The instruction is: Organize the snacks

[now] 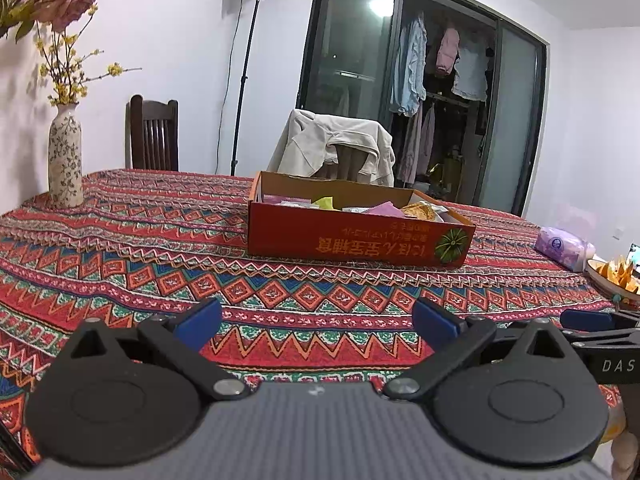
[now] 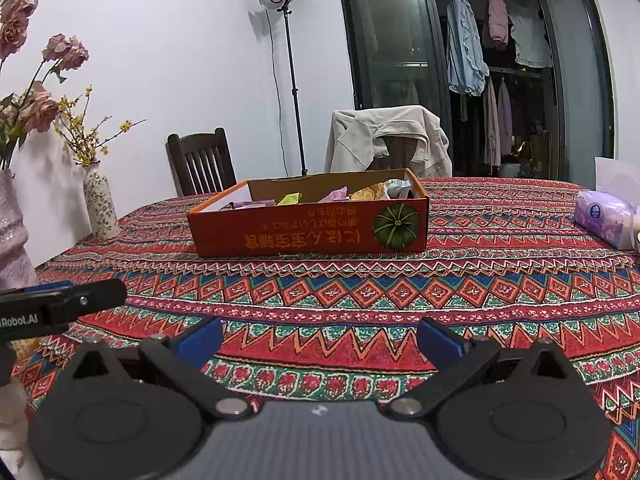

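Note:
A red cardboard box (image 1: 352,236) with a pumpkin picture stands in the middle of the patterned table; it also shows in the right wrist view (image 2: 308,232). Several wrapped snacks (image 1: 384,208) lie inside it, also seen from the right wrist (image 2: 372,193). My left gripper (image 1: 316,320) is open and empty, low over the cloth, well short of the box. My right gripper (image 2: 320,340) is open and empty, beside the left one. A plate of yellow-wrapped snacks (image 1: 616,274) sits at the right edge.
A floral vase (image 1: 65,156) stands at the far left; it also shows in the right wrist view (image 2: 100,206), with a bigger pale vase (image 2: 12,232) nearer. A purple tissue pack (image 2: 604,218) lies at the right. Chairs (image 2: 202,162) stand behind the table.

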A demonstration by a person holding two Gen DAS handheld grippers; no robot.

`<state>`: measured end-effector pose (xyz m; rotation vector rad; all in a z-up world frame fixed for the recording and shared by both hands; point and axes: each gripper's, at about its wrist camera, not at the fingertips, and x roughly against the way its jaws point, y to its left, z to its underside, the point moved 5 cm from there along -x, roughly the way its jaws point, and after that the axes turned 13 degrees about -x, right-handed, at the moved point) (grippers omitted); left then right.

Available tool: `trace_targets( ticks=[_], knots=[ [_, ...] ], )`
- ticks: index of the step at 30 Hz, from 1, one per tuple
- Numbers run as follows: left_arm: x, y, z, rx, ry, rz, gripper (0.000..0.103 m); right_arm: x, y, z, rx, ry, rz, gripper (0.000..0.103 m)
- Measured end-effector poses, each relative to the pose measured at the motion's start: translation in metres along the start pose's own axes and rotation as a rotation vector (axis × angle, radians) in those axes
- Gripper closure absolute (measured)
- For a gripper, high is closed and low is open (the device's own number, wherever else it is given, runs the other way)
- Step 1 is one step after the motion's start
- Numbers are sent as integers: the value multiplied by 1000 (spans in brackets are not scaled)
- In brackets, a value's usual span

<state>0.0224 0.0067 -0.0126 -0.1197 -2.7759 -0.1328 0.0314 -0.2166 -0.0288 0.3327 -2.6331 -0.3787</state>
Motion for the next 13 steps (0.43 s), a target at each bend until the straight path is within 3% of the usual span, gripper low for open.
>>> trace_targets(
  ticks=[13],
  knots=[
    [-1,0,1,1,-2,-24,0,-5,-3,0,-3,6,2,0]
  ],
)
